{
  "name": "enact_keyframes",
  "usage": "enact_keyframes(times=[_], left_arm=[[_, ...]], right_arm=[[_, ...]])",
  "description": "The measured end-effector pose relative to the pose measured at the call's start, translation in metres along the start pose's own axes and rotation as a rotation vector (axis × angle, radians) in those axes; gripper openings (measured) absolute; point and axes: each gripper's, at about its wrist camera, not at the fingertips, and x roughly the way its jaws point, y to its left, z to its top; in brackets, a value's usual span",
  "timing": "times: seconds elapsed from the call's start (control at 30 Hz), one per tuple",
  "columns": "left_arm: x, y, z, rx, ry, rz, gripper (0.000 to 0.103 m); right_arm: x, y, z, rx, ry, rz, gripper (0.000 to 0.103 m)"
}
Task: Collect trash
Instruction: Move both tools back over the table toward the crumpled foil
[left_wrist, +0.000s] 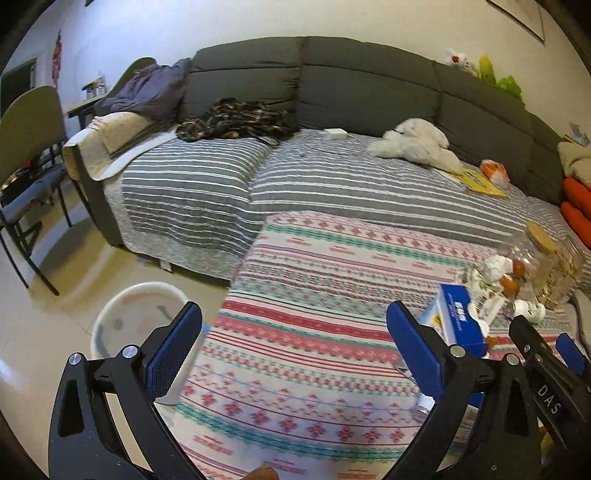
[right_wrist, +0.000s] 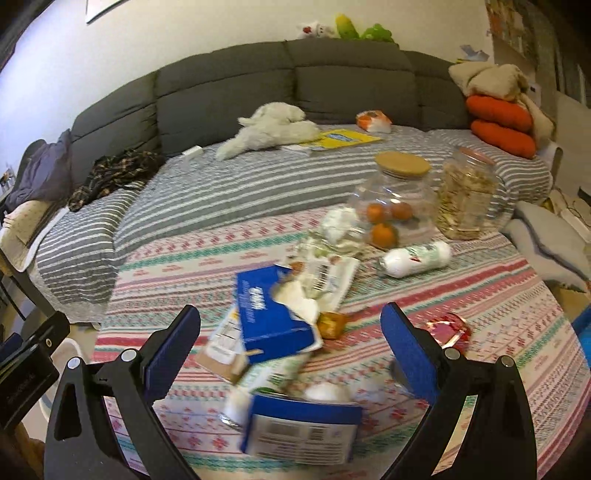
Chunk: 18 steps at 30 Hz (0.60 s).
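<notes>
While both tools gape empty, the right tool (right_wrist: 291, 354) hovers over the trash: blue boxes (right_wrist: 275, 314), wrappers (right_wrist: 325, 277). Next it likely closes on one; the left tool (left_wrist: 295, 347) waits near the white bin (left_wrist: 129, 325)

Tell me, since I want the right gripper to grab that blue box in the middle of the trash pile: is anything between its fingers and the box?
Yes. A second, blurred blue box sits between the open right gripper and the blue tissue box, low in the right wrist view, with a green-and-white wrapper beside it.
</notes>
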Motion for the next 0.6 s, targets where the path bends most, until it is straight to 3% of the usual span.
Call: enact_keyframes(times=[0.2, 0.37, 0.6], left_arm=[[0.006, -0.034, -0.007, 0.072, 0.012, -0.046, 0.096], [0.011, -0.066, -0.008, 0.187, -0.039, -0.057, 0.096], [0.028, -0.121, -0.01, 0.318, -0.029, -0.154, 0.096]], right_arm=[[0.005, -0.04, 0.006, 0.068, 0.051, -0.02, 0.095], [0.006, -0.078, 0.015, 0.133, 0.073, -0.036, 0.095], [0.007, -0.128, 0.029, 0.234, 0.087, -0.043, 0.095]])
